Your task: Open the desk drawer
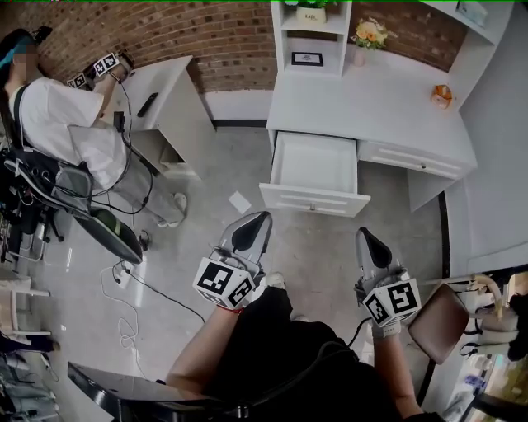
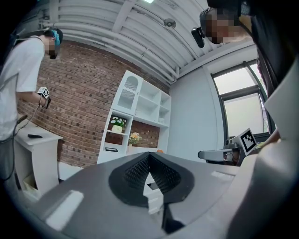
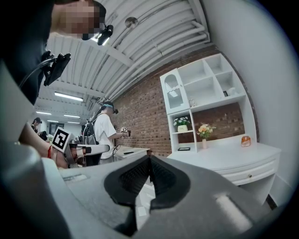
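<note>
I hold my left gripper (image 1: 261,218) and right gripper (image 1: 364,234) low before my lap, pointing toward the desk (image 1: 396,124), jaws together and empty (the drawer (image 1: 316,169) stands pulled out, well ahead).

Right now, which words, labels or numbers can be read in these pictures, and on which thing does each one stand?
No text can be read with certainty.
White plant pot on the upper shelf: dark print on its front, too small to read.
Black frame on the shelf below: light marks inside, too blurred to read.
Marker cubes: black-and-white square patterns only, no letters or numbers.
</note>
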